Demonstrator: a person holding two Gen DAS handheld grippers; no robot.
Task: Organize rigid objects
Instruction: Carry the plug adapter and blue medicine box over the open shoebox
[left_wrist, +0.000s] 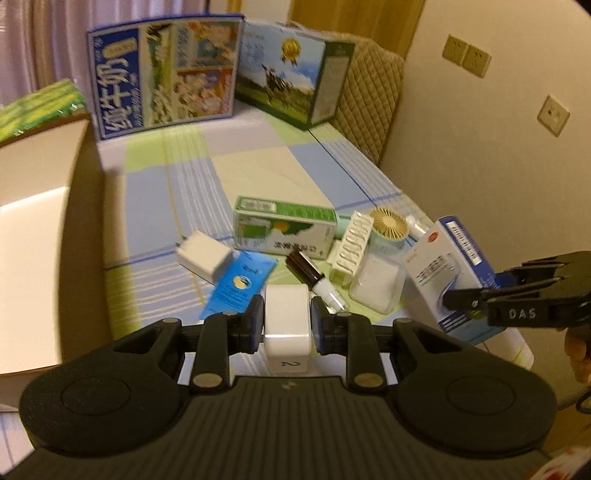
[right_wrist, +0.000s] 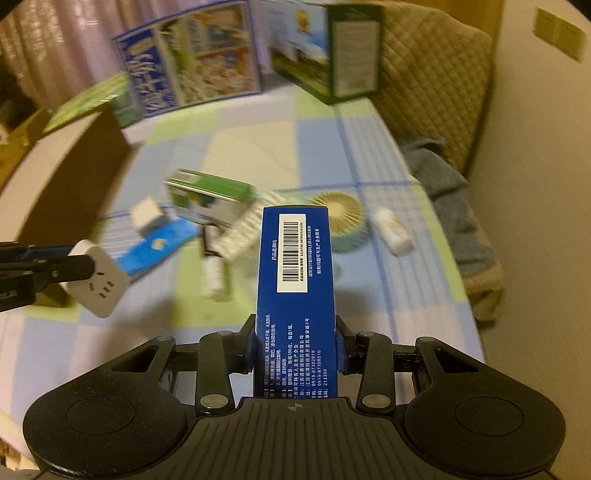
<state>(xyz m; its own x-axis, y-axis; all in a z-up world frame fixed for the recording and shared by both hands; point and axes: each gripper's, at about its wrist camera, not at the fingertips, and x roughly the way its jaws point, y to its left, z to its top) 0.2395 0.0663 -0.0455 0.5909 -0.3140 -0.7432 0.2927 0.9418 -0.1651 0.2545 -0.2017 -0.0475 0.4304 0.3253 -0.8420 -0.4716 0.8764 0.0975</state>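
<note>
The left gripper (left_wrist: 287, 325) was squeezed tight on a white plug block (left_wrist: 287, 321) marked "2". The right gripper (right_wrist: 295, 343) pinched a tall blue medicine box (right_wrist: 295, 295) with a barcode, held up at 12 o'clock. That box could tip or slip, since only its bottom end was gripped. The other gripper read "DAS".

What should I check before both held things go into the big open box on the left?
1. Left gripper shut on white socket adapter: ok.
2. Right gripper shut on blue medicine box: ok.
3. Both items lifted off the checked cloth: ok.
4. Cardboard box open on top: ok.
5. Room inside it: cannot tell.
6. Grippers apart from each other: ok.
</note>
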